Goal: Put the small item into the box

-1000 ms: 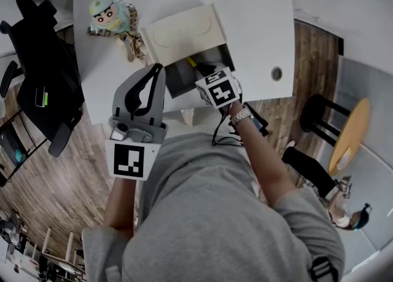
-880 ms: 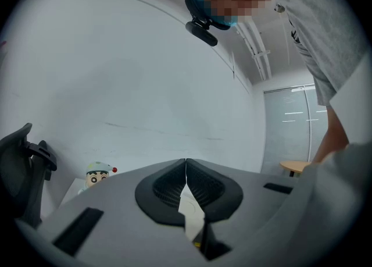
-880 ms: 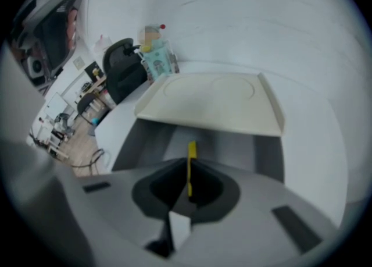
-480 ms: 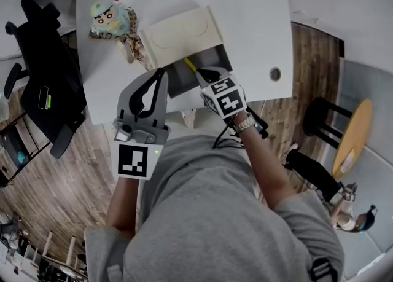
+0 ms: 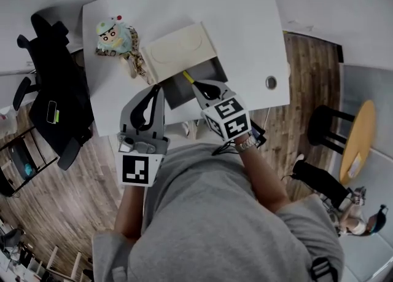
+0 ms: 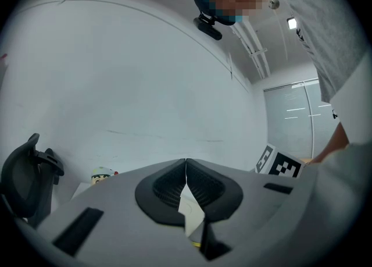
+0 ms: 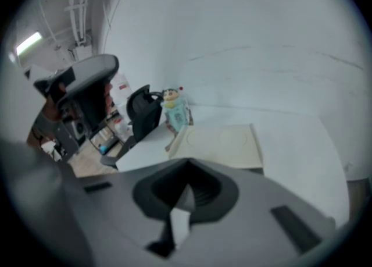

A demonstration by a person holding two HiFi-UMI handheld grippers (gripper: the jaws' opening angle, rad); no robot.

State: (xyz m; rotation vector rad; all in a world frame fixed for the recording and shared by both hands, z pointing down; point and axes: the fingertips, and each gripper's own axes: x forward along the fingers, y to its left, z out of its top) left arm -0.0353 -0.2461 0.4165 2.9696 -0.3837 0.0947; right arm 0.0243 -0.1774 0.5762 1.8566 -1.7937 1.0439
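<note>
A box [image 5: 177, 90] with a dark inside stands on the white table [image 5: 245, 23], its cream lid [image 5: 179, 43] laid open behind it. A small yellow item [image 5: 188, 77] lies at the box's inner edge, just off the tip of my right gripper [image 5: 199, 85]. That gripper [image 7: 186, 166] is shut and nothing shows between its jaws. The lid [image 7: 224, 142] lies ahead of it. My left gripper [image 5: 158, 88] hangs over the table's near edge, left of the box. It [image 6: 186, 167] is shut and holds nothing.
A cartoon doll [image 5: 114, 35] lies at the table's back left, beside the lid. A black office chair [image 5: 55, 99] stands left of the table. A cable hole [image 5: 271, 82] sits near the table's right edge. A stool [image 5: 324, 124] and a round table [image 5: 356, 139] are at the right.
My right gripper has drawn back from the box toward me, while the yellow item stayed at the box's edge. The left gripper kept its place.
</note>
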